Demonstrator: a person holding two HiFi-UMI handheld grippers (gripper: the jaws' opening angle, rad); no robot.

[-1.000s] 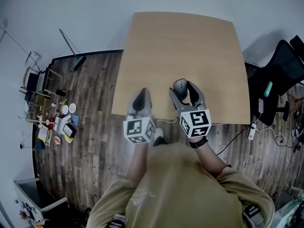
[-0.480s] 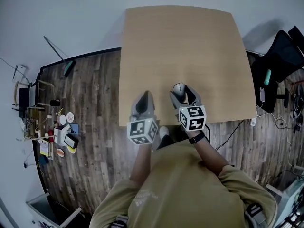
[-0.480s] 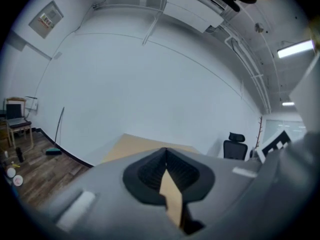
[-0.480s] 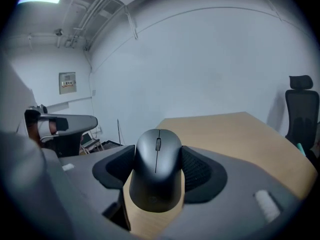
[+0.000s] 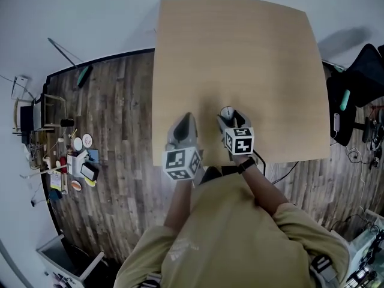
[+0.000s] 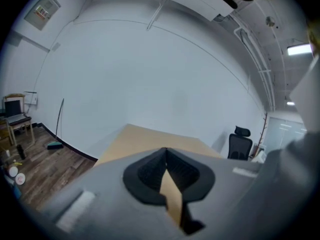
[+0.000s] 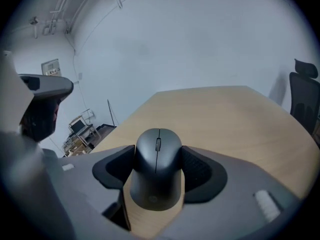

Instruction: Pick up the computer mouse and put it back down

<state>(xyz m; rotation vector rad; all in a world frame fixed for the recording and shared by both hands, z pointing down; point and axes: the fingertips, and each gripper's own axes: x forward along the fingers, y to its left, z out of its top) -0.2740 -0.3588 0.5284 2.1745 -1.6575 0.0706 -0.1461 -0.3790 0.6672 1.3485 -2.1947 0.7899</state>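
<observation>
A dark grey computer mouse sits between the jaws of my right gripper, whose black pads press on both its sides. In the head view this gripper and the mouse are low over the near part of the light wooden table. Whether the mouse rests on the wood I cannot tell. My left gripper hangs beside it, to the left, near the table's front edge. Its jaws meet at the tips with nothing between them.
A black office chair stands right of the table, and a cable trails on the wooden floor below the front edge. Small clutter and a broom lie on the floor at the left. The person's torso fills the bottom of the head view.
Both grippers have dropped lower toward the table's near part, the right one carrying the mouse down with it. The head view has shifted a little as well.
</observation>
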